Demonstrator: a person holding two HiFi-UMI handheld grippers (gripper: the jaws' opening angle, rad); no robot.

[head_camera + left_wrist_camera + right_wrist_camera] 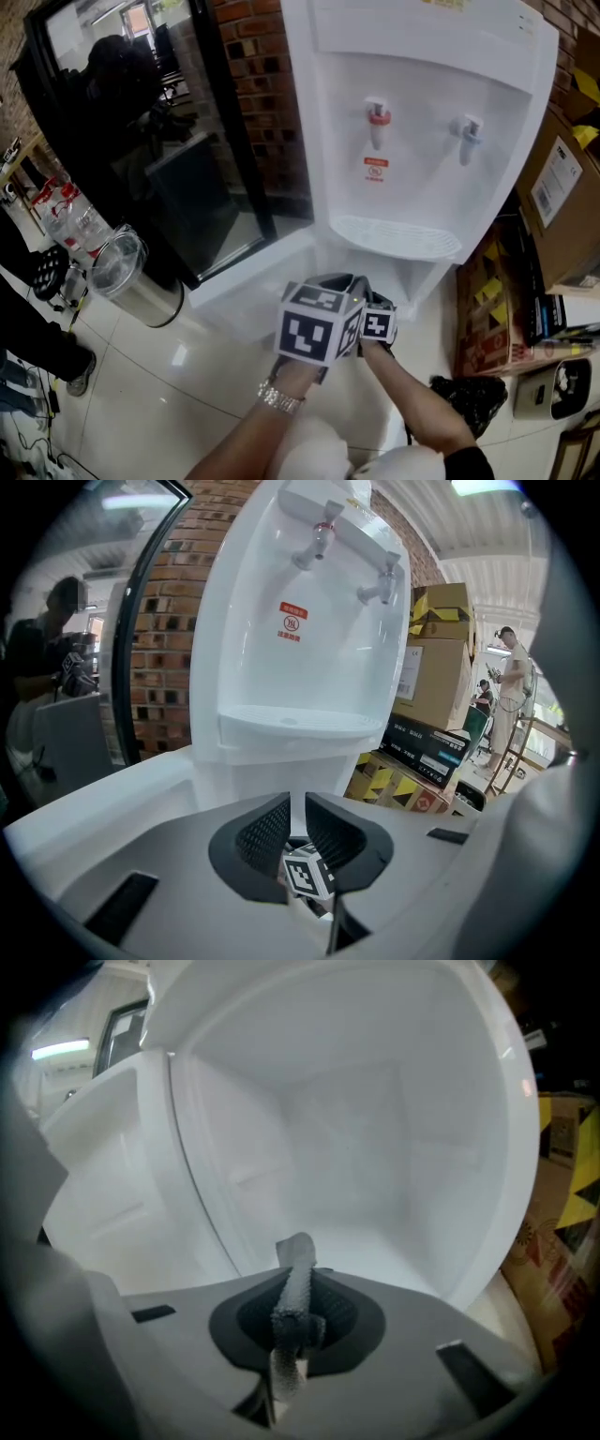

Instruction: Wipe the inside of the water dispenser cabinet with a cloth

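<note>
The white water dispenser (422,122) stands ahead, its dark glass cabinet door (211,159) swung open to the left. Below the drip tray is the cabinet opening (417,279). In the right gripper view the white cabinet interior (375,1147) fills the frame, and my right gripper (298,1307) is shut on a strip of grey cloth (296,1274) just in front of it. My left gripper (297,822) is beside it, shut with nothing in it, facing the dispenser front (309,667). In the head view, both grippers (323,291) (380,305) sit low before the opening.
A steel bin (131,277) stands on the tiled floor at the left, beside several bottles (66,216). Cardboard boxes (562,197) are stacked close on the right, with a black bag (464,394) below them. A person (514,682) stands far off to the right.
</note>
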